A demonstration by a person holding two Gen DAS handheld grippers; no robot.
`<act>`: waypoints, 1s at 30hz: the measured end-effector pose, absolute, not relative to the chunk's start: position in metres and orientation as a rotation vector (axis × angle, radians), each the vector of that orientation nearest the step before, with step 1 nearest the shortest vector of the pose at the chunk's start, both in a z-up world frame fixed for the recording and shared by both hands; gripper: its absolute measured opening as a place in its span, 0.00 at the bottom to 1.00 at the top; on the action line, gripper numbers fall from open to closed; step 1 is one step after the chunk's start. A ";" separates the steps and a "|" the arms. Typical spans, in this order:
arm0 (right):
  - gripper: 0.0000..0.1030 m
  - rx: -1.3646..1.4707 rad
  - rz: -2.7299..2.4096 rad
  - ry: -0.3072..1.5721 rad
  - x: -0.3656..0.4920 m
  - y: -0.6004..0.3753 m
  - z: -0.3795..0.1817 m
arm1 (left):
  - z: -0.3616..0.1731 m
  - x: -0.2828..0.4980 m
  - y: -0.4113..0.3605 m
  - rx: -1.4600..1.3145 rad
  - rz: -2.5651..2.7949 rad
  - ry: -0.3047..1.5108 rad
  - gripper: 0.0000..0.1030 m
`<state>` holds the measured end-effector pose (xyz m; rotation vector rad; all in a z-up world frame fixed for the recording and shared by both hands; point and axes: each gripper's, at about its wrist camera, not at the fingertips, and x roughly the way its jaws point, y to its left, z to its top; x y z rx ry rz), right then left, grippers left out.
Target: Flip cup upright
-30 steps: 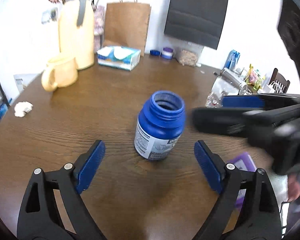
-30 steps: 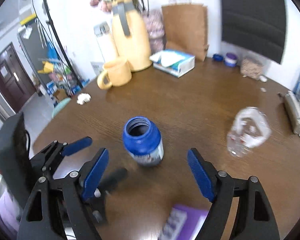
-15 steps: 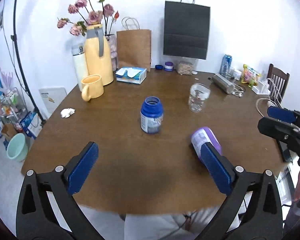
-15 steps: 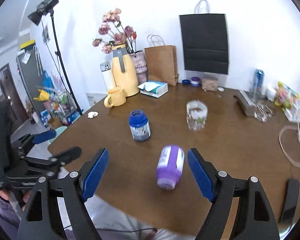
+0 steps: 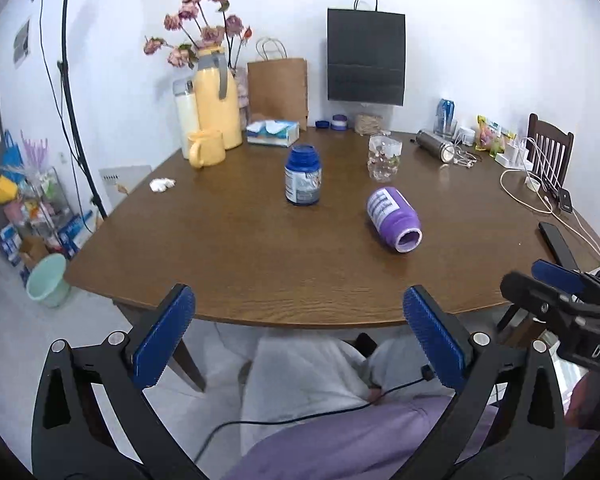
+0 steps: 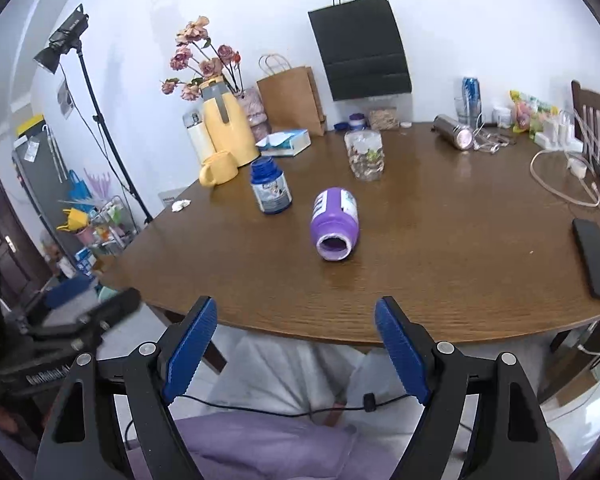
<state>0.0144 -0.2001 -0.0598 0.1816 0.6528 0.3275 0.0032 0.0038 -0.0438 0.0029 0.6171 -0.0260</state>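
Note:
A purple cup (image 5: 392, 216) (image 6: 335, 220) lies on its side on the brown table (image 5: 260, 260), its open mouth facing the near edge. A blue jar (image 5: 303, 180) (image 6: 270, 188) stands upright behind it to the left, mouth up. My left gripper (image 5: 299, 298) is open and empty, held back off the table's near edge. My right gripper (image 6: 296, 308) is also open and empty, just short of the edge and in line with the purple cup. Each gripper shows at the side of the other's view: the right gripper (image 5: 556, 292), the left gripper (image 6: 80, 312).
A clear glass (image 5: 384, 159) stands behind the purple cup. A yellow mug (image 5: 206, 148), yellow flask, tissue box and paper bags sit at the back left. A black phone (image 6: 596, 258) and white cables lie at the right. The person's lap is below the grippers.
Both grippers have drawn back from close around the blue jar to beyond the table's near edge. The jar stays upright; the purple cup has come into full view.

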 end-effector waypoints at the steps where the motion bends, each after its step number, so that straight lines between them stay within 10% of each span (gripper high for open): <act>1: 0.83 0.181 0.333 0.656 0.014 -0.198 -0.062 | -0.047 0.006 0.002 0.006 -0.036 0.638 1.00; 30: 0.83 0.139 0.351 0.609 0.003 -0.190 -0.055 | -0.040 -0.002 0.001 0.030 -0.025 0.609 1.00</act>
